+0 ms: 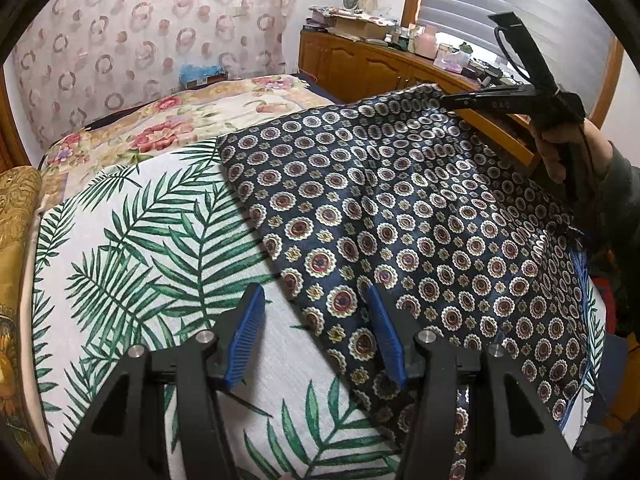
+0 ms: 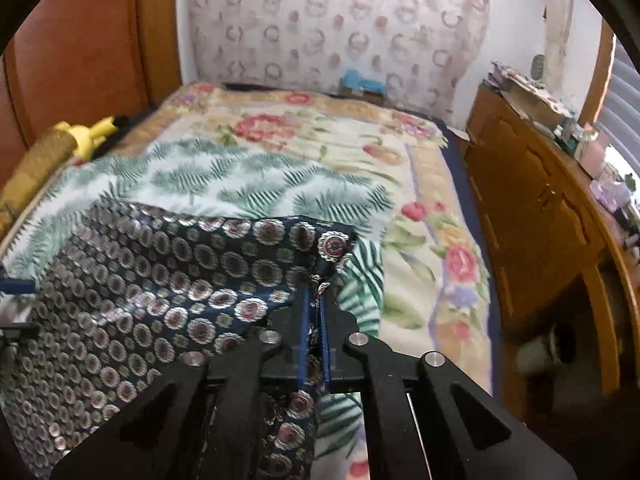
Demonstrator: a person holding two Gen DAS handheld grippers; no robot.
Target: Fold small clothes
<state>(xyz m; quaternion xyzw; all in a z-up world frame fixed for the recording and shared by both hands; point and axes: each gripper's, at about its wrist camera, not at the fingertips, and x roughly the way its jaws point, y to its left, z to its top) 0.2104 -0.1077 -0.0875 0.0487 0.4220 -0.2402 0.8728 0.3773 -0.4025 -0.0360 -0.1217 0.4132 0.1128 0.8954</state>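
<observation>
So the navy patterned cloth [image 1: 400, 216], dark blue with rows of little round medallions, is lying on the bed, spread over a white cloth with green palm leaves [image 1: 132, 248], which itself sits on a floral blanket [image 1: 168, 128]. The right claw [image 2: 316, 300] has its blue fingers [image 2: 304, 328] pressed nearly together and is pinching a corner of the navy cloth; you can see the fabric bunched up between them and poking out past the tips. In the left wrist view that same claw [image 1: 448, 100] is out at the far right corner, holding that corner lifted off the bed so the cloth slopes down from it, with a hand [image 1: 560, 152] wrapped around the handle. The left claw [image 1: 316, 312] is spread about halfway with nothing between its fingers: its left finger [image 1: 246, 332] is over the palm-leaf cloth, its right one sits over the near edge of the navy cloth, and I can't tell if it actually touches. The right wrist view is kinda blurry. Off to the right of the bed there's a wooden cabinet [image 1: 360, 64] with clutter on top, and a patterned curtain [image 1: 160, 32] hangs at the far end.
</observation>
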